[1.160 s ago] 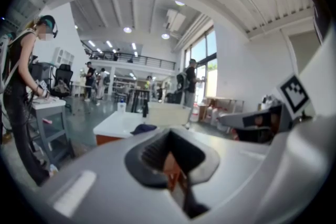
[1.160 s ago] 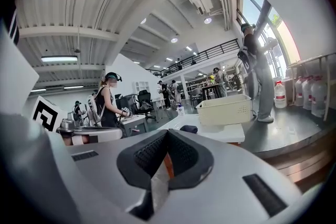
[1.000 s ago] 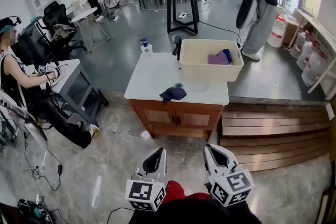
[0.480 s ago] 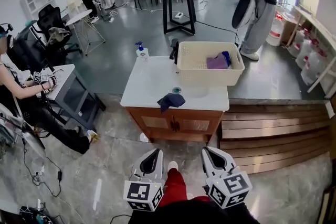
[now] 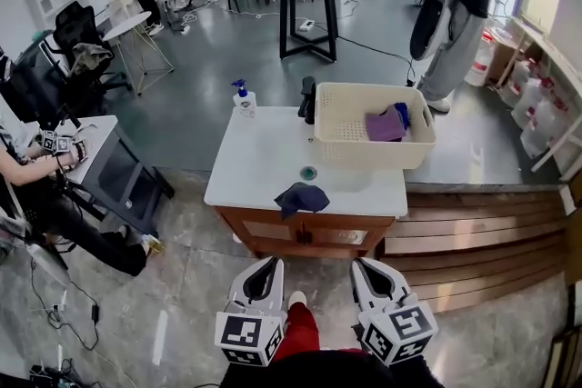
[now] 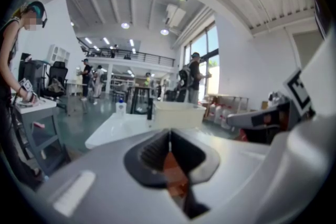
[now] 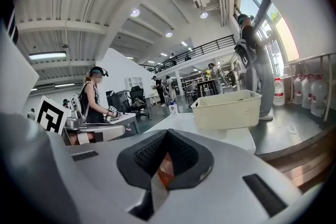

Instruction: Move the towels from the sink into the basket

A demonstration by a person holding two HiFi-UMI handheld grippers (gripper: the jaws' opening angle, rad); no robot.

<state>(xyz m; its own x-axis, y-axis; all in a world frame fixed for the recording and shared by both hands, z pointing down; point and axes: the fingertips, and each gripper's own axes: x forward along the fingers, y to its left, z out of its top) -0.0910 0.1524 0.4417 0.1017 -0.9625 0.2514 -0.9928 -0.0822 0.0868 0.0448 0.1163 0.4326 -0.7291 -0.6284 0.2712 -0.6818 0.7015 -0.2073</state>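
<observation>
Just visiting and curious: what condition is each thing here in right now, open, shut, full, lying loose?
Left gripper: jaws shut, empty.
Right gripper: jaws shut, empty.
Basket: upright on the counter, holding a purple towel and a blue towel.
Dark towel: crumpled on the counter, outside the basket.
Soap bottle: upright.
Cabinet doors: closed.

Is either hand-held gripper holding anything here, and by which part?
Nothing is held: the left hand-held gripper and the right hand-held gripper are both shut and empty.
</observation>
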